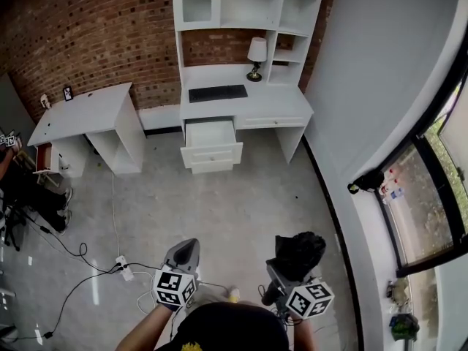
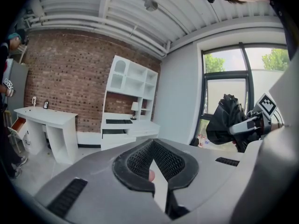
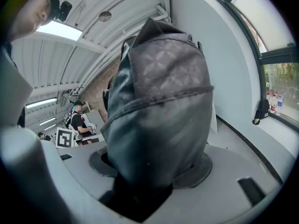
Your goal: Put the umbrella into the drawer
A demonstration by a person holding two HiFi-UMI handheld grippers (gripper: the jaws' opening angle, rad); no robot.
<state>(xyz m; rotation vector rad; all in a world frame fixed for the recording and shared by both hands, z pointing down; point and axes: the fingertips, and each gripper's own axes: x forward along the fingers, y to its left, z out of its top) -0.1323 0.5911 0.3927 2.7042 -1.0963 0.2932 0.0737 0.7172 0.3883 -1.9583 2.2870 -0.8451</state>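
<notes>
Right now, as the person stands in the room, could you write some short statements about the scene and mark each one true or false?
1. The right gripper is closed on a folded black umbrella. True.
2. The drawer under the keyboard is pushed shut. False: it is pulled out and open.
3. The left gripper also grips the umbrella. False: its jaws are together with nothing between them.
4. A lamp stands on the desk behind the keyboard. True.

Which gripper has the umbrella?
The right gripper: it is shut on the black folded umbrella. The left gripper is shut with nothing in it.
</notes>
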